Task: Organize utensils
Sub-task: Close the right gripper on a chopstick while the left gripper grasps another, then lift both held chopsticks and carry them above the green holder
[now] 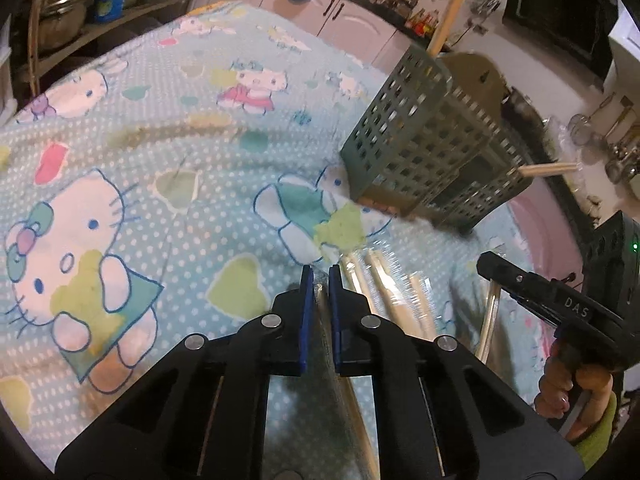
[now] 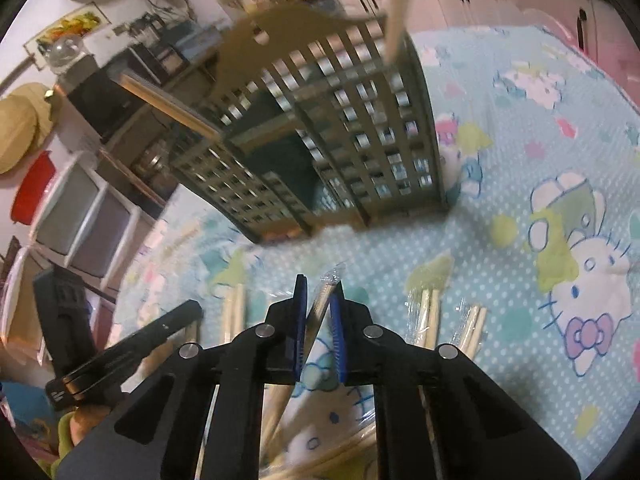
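A green perforated utensil caddy [image 1: 416, 148] [image 2: 328, 140] stands on the cartoon-cat tablecloth, with wooden sticks [image 1: 450, 16] poking out of its top and side. My left gripper [image 1: 319, 275] is shut on a pair of chopsticks in clear wrap [image 1: 325, 312], which runs back under the jaws. My right gripper [image 2: 320, 289] is shut on another wrapped pair [image 2: 320, 312], tilted between the blue pads. Both grippers sit in front of the caddy, a short way from it. The right gripper [image 1: 494, 270] shows at the right of the left wrist view, the left gripper [image 2: 188, 312] at the lower left of the right wrist view.
More wrapped chopstick pairs lie on the cloth [image 1: 160, 128]: beside my left gripper [image 1: 380, 292], and right [image 2: 430, 316] [image 2: 474, 324] and left [image 2: 234, 312] of my right one. Kitchen cabinets [image 1: 348, 16] and a cluttered counter lie beyond the table. A hand [image 1: 560, 384] holds the right gripper.
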Demonstrator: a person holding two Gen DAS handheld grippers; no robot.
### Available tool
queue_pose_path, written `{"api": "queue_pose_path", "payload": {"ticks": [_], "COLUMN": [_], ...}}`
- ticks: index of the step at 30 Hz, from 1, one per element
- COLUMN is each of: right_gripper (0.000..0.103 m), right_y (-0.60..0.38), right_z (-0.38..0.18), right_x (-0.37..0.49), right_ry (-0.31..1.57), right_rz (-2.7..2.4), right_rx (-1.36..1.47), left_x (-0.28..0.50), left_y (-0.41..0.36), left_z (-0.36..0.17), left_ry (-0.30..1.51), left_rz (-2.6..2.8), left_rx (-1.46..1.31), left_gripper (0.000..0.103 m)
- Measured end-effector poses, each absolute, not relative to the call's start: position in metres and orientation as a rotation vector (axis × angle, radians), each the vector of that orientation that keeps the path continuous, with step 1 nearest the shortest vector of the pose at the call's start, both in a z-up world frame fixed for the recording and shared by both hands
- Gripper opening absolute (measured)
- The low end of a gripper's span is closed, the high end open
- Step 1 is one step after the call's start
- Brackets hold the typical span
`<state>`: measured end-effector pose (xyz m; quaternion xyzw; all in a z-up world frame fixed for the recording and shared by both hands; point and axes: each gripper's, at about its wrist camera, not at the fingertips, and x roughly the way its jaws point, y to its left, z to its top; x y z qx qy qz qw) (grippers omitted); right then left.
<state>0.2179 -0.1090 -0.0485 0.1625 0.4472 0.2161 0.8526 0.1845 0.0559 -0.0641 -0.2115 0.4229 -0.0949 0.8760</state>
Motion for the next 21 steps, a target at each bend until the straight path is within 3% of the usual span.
{"api": "queue_pose_path", "payload": {"ticks": [21], "right_gripper": [0.008], "right_y": [-0.150], "right_z": [0.039], "right_x": [0.147], "right_ry": [0.583], "right_rz": [0.368], "right_rx": [0.304], "left_x": [0.139], "left_y": [0.060], "left_z": [0.019], "left_ry": [0.621], "left_rz": [-0.213], "left_rx": [-0.434], "left_gripper": [0.001]}}
